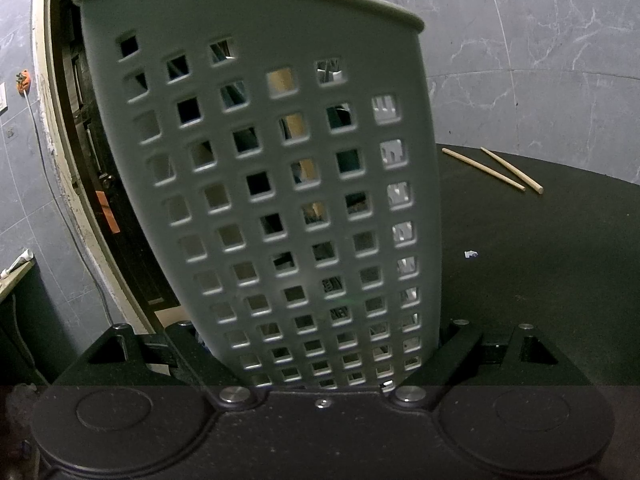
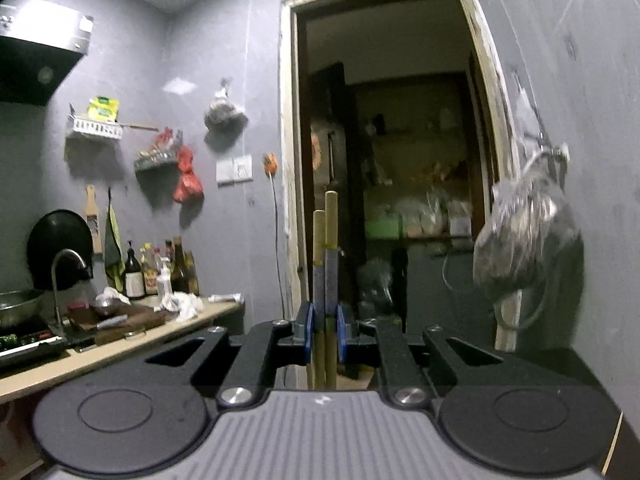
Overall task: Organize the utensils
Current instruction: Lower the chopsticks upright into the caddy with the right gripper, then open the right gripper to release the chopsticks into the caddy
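Note:
A grey plastic utensil holder (image 1: 256, 160) with square holes fills the left wrist view, tilted, with dark utensils dimly seen through the holes. My left gripper (image 1: 320, 340) is shut on its lower part, one finger on each side. Two loose wooden chopsticks (image 1: 492, 170) lie on the black table (image 1: 540, 280) to the right of the holder. In the right wrist view my right gripper (image 2: 325, 332) is shut on a pair of chopsticks (image 2: 326, 240), which stand upright between the blue pads (image 2: 307, 332), held in the air before a doorway.
A dark doorway (image 2: 392, 160) lies straight ahead of the right gripper. A kitchen counter (image 2: 120, 344) with a tap, bottles and dishes runs along the left. A bag (image 2: 524, 236) hangs from the wall at right. A cable (image 1: 60, 208) runs down the wall.

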A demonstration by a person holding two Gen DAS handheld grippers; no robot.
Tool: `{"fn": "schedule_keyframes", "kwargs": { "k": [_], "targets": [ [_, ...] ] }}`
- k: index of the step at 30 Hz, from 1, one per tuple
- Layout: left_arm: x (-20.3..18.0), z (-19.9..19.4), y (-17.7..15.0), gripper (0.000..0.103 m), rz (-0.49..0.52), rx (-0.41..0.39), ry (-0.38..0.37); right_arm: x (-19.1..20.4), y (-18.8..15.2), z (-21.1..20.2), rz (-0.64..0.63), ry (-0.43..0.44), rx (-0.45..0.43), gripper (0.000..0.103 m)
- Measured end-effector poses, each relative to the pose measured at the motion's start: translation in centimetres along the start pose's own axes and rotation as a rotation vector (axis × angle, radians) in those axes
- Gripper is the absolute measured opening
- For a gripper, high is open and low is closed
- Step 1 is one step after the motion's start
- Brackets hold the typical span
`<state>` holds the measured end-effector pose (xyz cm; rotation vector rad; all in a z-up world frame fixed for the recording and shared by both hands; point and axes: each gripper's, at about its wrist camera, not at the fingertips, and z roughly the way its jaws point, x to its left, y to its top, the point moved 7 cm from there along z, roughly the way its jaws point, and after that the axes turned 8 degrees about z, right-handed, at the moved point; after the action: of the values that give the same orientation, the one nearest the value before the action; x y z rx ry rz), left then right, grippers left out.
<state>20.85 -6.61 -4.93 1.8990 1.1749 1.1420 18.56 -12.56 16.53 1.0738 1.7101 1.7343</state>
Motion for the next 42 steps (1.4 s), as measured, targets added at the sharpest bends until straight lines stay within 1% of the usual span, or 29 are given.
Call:
{"fn": "schedule_keyframes", "kwargs": {
  "k": [9,19,36,37,38,39,40,42],
  "targets": [
    [0.0,0.0,0.0,0.088,0.003,0.0,0.002,-0.1,-2.2,0.8,0.013,-0.017,0.027,0.014],
    [-0.1,0.0,-0.1,0.088,0.005,-0.001,0.004,-0.3,-5.0,1.5,0.004,-0.026,0.088,0.014],
    [-0.1,0.1,-0.1,0.089,0.01,0.002,0.006,0.8,-6.9,1.0,-0.087,-0.068,0.04,0.016],
    [-0.1,0.1,-0.1,0.089,0.01,0.002,0.006,0.8,-7.0,1.0,-0.089,-0.07,0.038,0.017],
    [-0.1,0.1,-0.1,0.089,0.01,0.002,0.006,0.8,-7.0,1.0,-0.093,-0.073,0.037,0.02],
    [-0.1,0.1,-0.1,0.089,0.01,0.002,0.006,0.8,-7.1,1.0,-0.1,-0.078,0.033,0.028],
    [-0.2,0.1,-0.1,0.089,0.01,0.002,0.005,0.9,-7.2,1.0,-0.105,-0.082,0.03,0.032],
    [-0.2,0.2,-0.1,0.089,0.011,0.002,0.005,0.9,-7.2,1.1,-0.115,-0.088,0.025,0.034]
  ]
}}
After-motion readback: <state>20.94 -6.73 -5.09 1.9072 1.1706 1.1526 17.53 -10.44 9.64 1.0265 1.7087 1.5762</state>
